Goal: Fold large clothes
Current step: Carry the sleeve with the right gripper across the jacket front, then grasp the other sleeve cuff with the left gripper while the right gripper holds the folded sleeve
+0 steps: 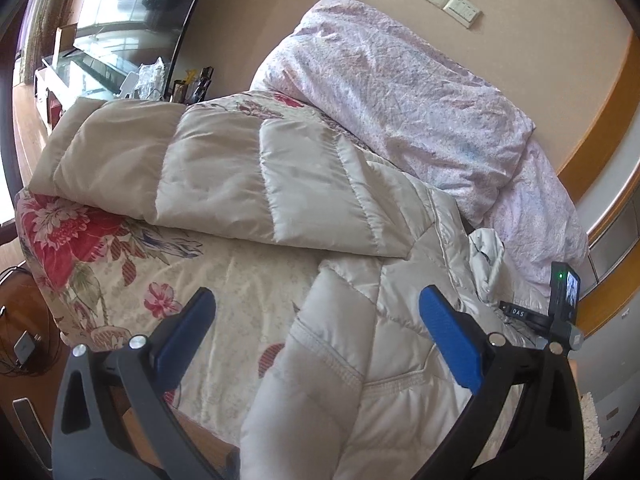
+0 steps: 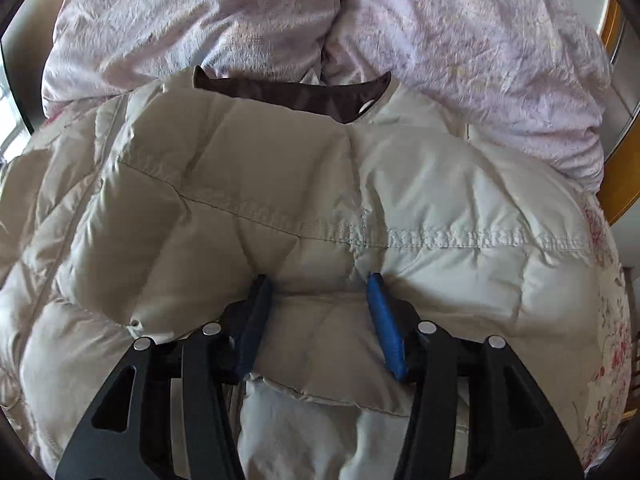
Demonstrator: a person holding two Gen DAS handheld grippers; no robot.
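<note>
Floral bedspread (image 1: 100, 256) carries the puffer coat (image 1: 224, 176); left hand-held gripper (image 1: 316, 304) gapes, right (image 2: 318, 280) pinches coat.

Bright, soft daylight from the tall glass window (image 1: 116, 8) at upper left; mild glare on the shiny cream quilted puffer coat (image 1: 224, 176). Gentle shadows in its folds. Strong fisheye bending and dark vignette at every edge. Slight motion blur around the blue finger pads (image 2: 384, 320) in the right wrist view.

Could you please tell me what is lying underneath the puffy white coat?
The puffy white coat lies on a floral bedspread, visible beside it; whatever sits directly beneath the coat is covered.
</note>
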